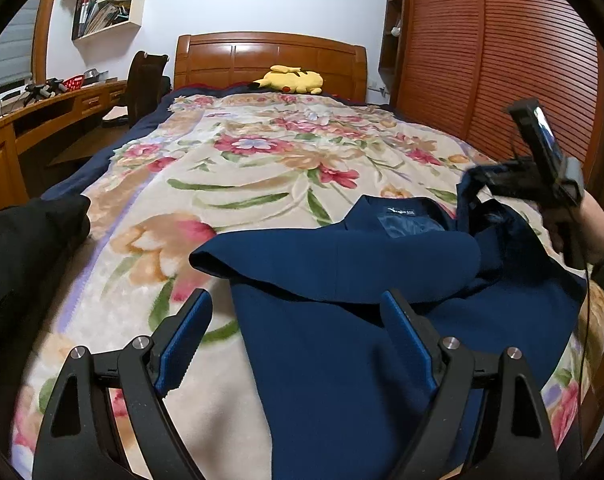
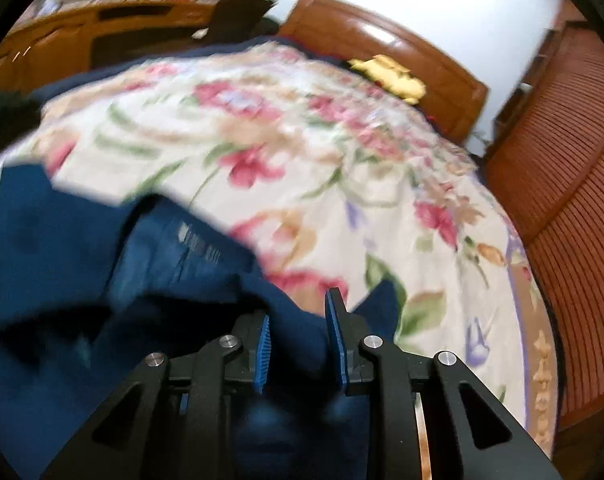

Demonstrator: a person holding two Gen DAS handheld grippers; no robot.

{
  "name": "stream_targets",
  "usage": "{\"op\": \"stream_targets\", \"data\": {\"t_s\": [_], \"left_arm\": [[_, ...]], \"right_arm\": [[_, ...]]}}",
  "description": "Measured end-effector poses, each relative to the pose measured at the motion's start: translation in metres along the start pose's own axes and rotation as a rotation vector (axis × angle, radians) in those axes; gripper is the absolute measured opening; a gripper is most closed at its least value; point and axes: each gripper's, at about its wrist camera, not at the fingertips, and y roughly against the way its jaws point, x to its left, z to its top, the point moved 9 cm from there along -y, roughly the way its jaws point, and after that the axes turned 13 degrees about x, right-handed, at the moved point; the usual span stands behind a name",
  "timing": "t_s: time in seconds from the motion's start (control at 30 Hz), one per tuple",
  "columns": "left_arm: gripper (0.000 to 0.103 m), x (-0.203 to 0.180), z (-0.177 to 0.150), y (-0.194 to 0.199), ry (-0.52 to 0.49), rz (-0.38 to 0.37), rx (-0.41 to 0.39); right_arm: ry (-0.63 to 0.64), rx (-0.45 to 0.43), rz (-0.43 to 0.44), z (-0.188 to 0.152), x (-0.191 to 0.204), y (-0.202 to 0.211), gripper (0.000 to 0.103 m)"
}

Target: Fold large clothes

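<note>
Navy cloth: the jacket [image 1: 342, 320] is laid on the floral blanket [image 1: 205, 168] at the near right part of the bed, collar and label turned toward the headboard [image 1: 269, 60], one sleeve already laid across the body. A fold of the right-hand side is judged to be in hand. The left claw [image 1: 295, 340] is held wide and empty just above the near hem, pointed downward. The right claw [image 2: 302, 340] is seen narrow, with jacket fabric bunched between the blue pads; a grip is judged likely, though blur leaves pad contact unconfirmed. Next, the pinched edge should be carried across toward the middle and laid flat. Beyond, a yellow plush [image 1: 289, 79] is seen by the headboard.
</note>
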Motion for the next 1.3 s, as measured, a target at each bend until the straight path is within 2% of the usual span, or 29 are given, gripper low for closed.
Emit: {"op": "stream_targets", "data": {"t_s": [0.03, 0.07, 0.13, 0.2, 0.33, 0.47, 0.57, 0.7, 0.83, 0.97, 1.03, 1.13, 1.3], "left_arm": [[0.086, 0.001, 0.0, 0.001, 0.0, 0.004, -0.003], [0.086, 0.002, 0.0, 0.002, 0.001, 0.009, -0.007], [0.086, 0.004, 0.0, 0.004, 0.008, 0.007, -0.013], [0.086, 0.007, 0.001, 0.006, 0.015, 0.006, -0.017], [0.086, 0.012, 0.002, 0.008, 0.026, 0.005, -0.023], [0.086, 0.012, 0.002, 0.009, 0.026, 0.007, -0.022], [0.086, 0.013, 0.001, 0.01, 0.019, 0.018, -0.026], [0.086, 0.016, 0.0, 0.008, 0.02, 0.025, -0.021], [0.086, 0.018, -0.001, 0.008, 0.025, 0.026, -0.02], [0.086, 0.017, 0.0, 0.008, 0.024, 0.026, -0.018], [0.086, 0.017, -0.001, 0.007, 0.024, 0.026, -0.015], [0.086, 0.017, -0.001, 0.008, 0.024, 0.025, -0.016], [0.086, 0.017, -0.002, 0.006, 0.022, 0.024, -0.015]], "right_arm": [[-0.034, -0.008, 0.012, 0.007, 0.0, -0.001, 0.033], [-0.058, -0.018, 0.018, 0.011, 0.002, -0.001, 0.045], [-0.068, -0.034, 0.024, 0.017, 0.01, -0.001, 0.06], [-0.043, -0.034, 0.028, 0.013, 0.019, 0.001, 0.064], [0.031, 0.039, 0.059, -0.005, 0.034, -0.004, 0.071], [0.083, 0.091, 0.054, -0.011, 0.036, -0.008, 0.071], [0.034, 0.032, 0.133, -0.01, 0.036, 0.012, 0.071], [0.079, -0.042, 0.211, -0.021, 0.057, 0.041, 0.071], [0.164, -0.061, 0.276, -0.048, 0.084, 0.06, 0.071], [0.242, -0.058, 0.299, -0.072, 0.094, 0.072, 0.071], [0.288, -0.037, 0.3, -0.081, 0.098, 0.071, 0.071], [0.345, -0.011, 0.254, -0.084, 0.104, 0.065, 0.071], [0.376, -0.034, 0.206, -0.065, 0.116, 0.061, 0.071]]}}
